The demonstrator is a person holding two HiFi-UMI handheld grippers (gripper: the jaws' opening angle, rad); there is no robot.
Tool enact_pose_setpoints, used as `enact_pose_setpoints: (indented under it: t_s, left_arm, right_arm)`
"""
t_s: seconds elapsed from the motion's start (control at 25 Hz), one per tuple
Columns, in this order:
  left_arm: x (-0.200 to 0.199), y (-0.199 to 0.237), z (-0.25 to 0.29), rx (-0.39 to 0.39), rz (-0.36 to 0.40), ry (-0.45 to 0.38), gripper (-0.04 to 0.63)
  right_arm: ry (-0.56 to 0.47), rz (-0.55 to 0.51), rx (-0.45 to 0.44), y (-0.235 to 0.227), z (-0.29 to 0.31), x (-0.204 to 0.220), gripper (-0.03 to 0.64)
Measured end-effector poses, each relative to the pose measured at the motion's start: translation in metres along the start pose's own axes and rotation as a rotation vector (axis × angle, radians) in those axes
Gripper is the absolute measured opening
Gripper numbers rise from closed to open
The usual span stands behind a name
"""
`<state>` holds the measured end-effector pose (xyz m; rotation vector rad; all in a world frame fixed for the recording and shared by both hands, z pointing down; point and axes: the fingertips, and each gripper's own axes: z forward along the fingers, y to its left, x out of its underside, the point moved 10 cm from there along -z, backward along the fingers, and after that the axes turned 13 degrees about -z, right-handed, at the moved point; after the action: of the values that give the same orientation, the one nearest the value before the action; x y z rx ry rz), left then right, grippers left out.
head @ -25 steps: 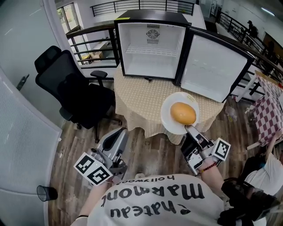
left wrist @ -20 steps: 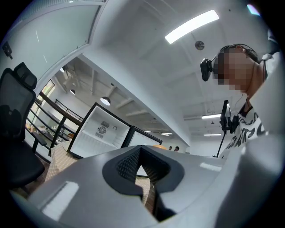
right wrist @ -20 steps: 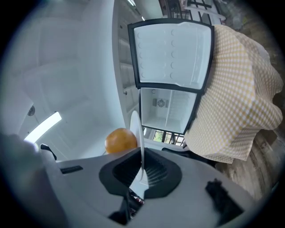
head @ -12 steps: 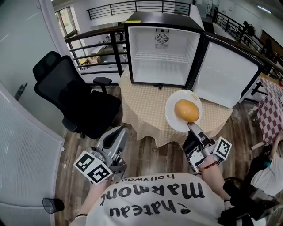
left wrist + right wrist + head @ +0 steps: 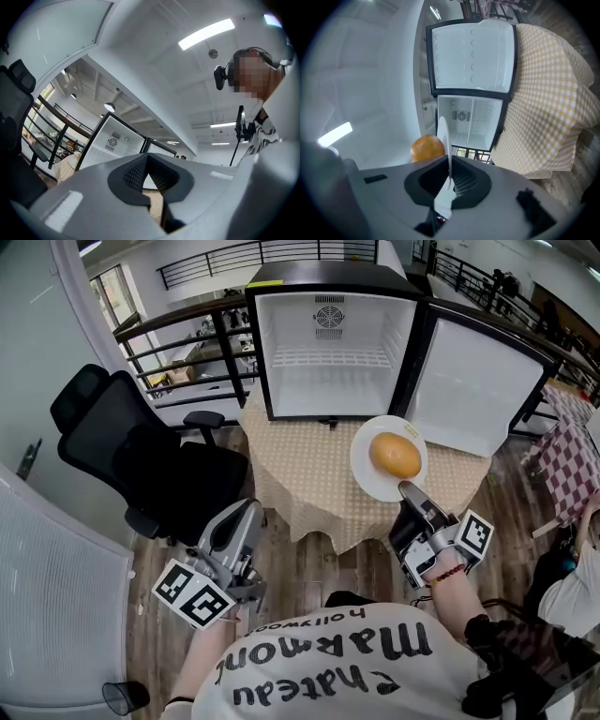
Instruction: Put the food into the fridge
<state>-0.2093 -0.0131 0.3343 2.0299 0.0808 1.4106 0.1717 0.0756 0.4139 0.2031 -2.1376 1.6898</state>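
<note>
A white plate [image 5: 373,478] carries a round orange-brown piece of food [image 5: 395,455] and hangs above the table's right side. My right gripper [image 5: 410,491] is shut on the plate's near rim. The right gripper view shows that rim [image 5: 443,136] edge-on between the jaws of the right gripper [image 5: 450,176], with the food [image 5: 426,147] beside it. The small black fridge [image 5: 328,343] stands open and empty at the table's back, its door [image 5: 469,390] swung right. My left gripper [image 5: 246,517] is low at the left, shut and empty; the left gripper [image 5: 146,157] points toward the fridge [image 5: 115,140].
A yellow-checked cloth covers the round table [image 5: 300,474]. A black office chair [image 5: 141,465] stands left of it. Black railings run behind the fridge. A person sits at the right edge beside a red-checked table [image 5: 572,474]. A black cup [image 5: 127,697] is on the wooden floor.
The plate with the food, held by the right gripper, has moved a little farther over the table toward the fridge. The left gripper has kept its low place.
</note>
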Motion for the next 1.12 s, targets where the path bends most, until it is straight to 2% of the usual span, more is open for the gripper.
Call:
enact_pose_setpoints:
  t_s: [0.2,0.4,1.12]
  left_arm:
    - [-0.006,0.005,0.021,0.034,0.006,0.016,0.005]
    - [-0.01,0.025,0.048,0.053,0.026,0.056,0.005]
    - [-0.051,0.154,0.209,0.172,-0.015,0.203,0.005]
  right_arm:
    - [-0.036,-0.004,0.073,-0.008,0.003,-0.012,0.023]
    - [-0.052,0.004,0.096,-0.022,0.024,-0.022,0.023]
    - [-0.155,0.032,0.147,-0.088,0.175,-0.088,0.023]
